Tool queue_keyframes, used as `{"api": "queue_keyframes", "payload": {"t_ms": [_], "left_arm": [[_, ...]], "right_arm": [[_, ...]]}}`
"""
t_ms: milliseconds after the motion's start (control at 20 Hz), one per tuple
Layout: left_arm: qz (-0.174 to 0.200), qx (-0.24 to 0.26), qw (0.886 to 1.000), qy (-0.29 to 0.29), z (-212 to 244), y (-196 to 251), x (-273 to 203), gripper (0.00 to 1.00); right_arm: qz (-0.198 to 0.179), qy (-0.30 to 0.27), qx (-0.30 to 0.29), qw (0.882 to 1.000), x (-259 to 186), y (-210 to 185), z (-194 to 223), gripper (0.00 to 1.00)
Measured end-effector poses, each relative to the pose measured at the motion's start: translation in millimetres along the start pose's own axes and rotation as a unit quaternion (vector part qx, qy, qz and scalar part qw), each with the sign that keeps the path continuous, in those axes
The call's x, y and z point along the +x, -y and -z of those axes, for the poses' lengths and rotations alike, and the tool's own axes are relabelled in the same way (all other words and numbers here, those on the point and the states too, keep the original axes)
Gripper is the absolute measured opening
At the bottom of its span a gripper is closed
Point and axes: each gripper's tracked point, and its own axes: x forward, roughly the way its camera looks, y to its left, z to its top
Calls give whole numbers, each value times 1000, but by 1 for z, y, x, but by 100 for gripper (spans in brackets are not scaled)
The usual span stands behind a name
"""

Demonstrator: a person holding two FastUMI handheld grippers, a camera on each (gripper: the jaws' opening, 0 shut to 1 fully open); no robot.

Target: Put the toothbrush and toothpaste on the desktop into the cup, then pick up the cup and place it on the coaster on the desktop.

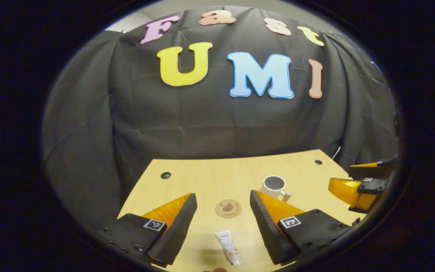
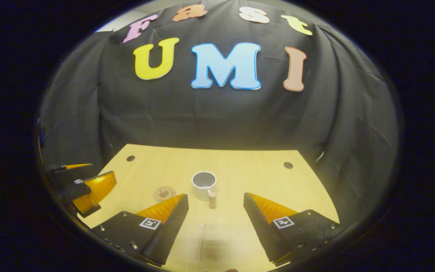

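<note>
While nothing is held yet, risks run view by view.
Left gripper view: left gripper [image 1: 223, 223] jaws wide apart above the toothpaste [image 1: 229, 247]; a flat tube could skid when pinched. Coaster [image 1: 228, 208] just beyond, cup [image 1: 274, 186] farther right.
Right gripper view: right gripper [image 2: 215, 223] jaws spread over the thin toothbrush [image 2: 201, 241]; it may roll or be missed. Cup empty on the desktop [image 2: 240, 170]; a clumsy drop could tip it.

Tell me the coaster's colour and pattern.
Tan coaster, round, with a dark leaf-like print; clearest in the left gripper view.
</note>
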Motion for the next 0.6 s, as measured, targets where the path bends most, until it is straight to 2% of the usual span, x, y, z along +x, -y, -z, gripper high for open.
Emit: {"api": "queue_keyframes", "payload": {"t_ms": [350, 500, 600], "left_arm": [[2, -7, 994, -112, 81, 6, 32, 94], [7, -9, 988, -155, 118, 9, 44, 94], [12, -21, 979, -203, 153, 14, 50, 94]], "right_arm": [[-15, -116, -10, 993, 34, -10, 68, 92], [-23, -169, -7, 985, 43, -15, 96, 92], [-35, -219, 0, 975, 51, -22, 124, 92]]}}
